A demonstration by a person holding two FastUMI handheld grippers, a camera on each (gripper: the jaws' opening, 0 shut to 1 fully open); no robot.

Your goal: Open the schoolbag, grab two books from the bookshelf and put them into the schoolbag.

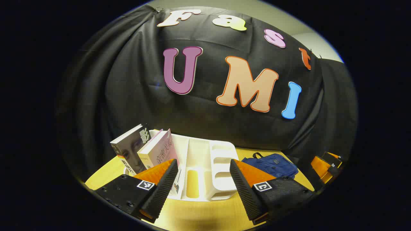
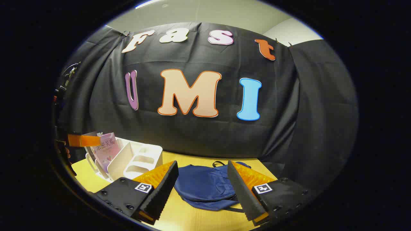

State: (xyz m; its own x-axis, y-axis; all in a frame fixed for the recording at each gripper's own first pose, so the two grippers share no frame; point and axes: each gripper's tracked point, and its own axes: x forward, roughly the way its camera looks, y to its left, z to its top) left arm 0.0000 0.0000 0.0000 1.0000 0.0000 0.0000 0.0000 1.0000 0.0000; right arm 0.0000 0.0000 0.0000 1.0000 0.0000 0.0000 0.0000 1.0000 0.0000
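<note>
A white bookshelf [image 1: 205, 166] stands on the yellow table, with two books leaning in its left end: a grey one with a face on the cover [image 1: 128, 149] and a pink one [image 1: 160, 150]. My left gripper [image 1: 204, 173] hangs open in front of the shelf, holding nothing. A dark blue schoolbag [image 2: 207, 184] lies flat on the table, also seen in the left gripper view as the schoolbag [image 1: 273, 164] to the shelf's right. My right gripper [image 2: 202, 178] stands open just before the bag. The pink book [image 2: 106, 149] and shelf [image 2: 138, 158] sit at its left.
The yellow table [image 2: 199, 221] runs up to the black cloth wall behind. The other gripper [image 1: 326, 165] shows at the far right of the left gripper view, and part of a gripper [image 2: 82, 139] at the far left of the right gripper view.
</note>
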